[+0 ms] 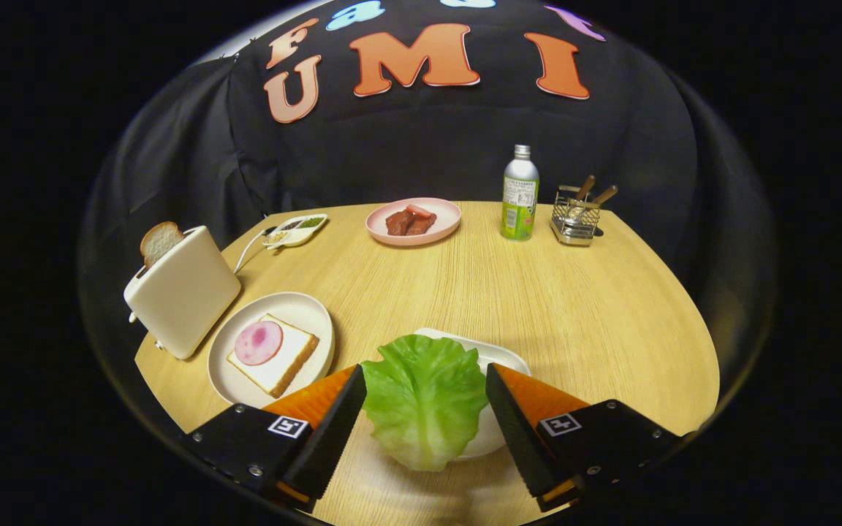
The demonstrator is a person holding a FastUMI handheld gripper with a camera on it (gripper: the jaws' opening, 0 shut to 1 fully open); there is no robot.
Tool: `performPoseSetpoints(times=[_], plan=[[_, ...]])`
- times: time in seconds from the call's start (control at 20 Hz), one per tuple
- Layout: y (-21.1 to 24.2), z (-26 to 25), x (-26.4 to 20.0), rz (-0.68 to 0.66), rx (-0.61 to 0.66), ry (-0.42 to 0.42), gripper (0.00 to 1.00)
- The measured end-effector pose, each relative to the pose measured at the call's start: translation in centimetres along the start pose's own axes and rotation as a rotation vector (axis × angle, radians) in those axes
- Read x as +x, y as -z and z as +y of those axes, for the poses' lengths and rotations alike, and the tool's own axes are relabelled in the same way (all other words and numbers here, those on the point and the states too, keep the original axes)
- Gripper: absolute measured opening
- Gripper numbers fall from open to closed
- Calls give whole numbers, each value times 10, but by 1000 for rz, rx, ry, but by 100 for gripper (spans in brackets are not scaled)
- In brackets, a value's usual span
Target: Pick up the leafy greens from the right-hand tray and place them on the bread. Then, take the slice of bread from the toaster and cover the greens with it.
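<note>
A green lettuce leaf (425, 398) lies on a white tray (498, 354), overhanging its near-left edge, right between my fingers. My gripper (426, 394) stands open, its two fingers spread on either side of the leaf; I cannot tell whether they touch it. To the left, a round white plate (304, 307) holds a slice of bread (278, 358) topped with a pink slice of ham (259, 342). Beyond that plate stands a white toaster (183, 292) with a slice of bread (160, 241) sticking out of its slot.
At the back of the wooden table stand a pink plate (441, 212) with pieces of meat, a green and white bottle (520, 197), a wire holder (574, 215) with utensils and a small dish of seasonings (297, 229). The toaster's cord runs toward that dish.
</note>
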State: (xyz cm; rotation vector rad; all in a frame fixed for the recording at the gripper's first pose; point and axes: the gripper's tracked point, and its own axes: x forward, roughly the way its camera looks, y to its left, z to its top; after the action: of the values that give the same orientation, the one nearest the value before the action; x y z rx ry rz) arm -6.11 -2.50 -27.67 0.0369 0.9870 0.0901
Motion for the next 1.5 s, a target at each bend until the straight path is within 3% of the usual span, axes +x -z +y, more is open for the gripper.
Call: performPoseSetpoints(times=[0.6, 1.1, 1.2, 1.35, 1.45, 1.5], plan=[[25, -3, 35, 156, -53, 19, 97], [33, -5, 45, 187, -99, 24, 71], [32, -8, 47, 177, -102, 28, 56], [30, -8, 49, 155, -109, 36, 23], [29, -8, 49, 148, -108, 48, 6], [27, -8, 48, 137, -117, 50, 4]])
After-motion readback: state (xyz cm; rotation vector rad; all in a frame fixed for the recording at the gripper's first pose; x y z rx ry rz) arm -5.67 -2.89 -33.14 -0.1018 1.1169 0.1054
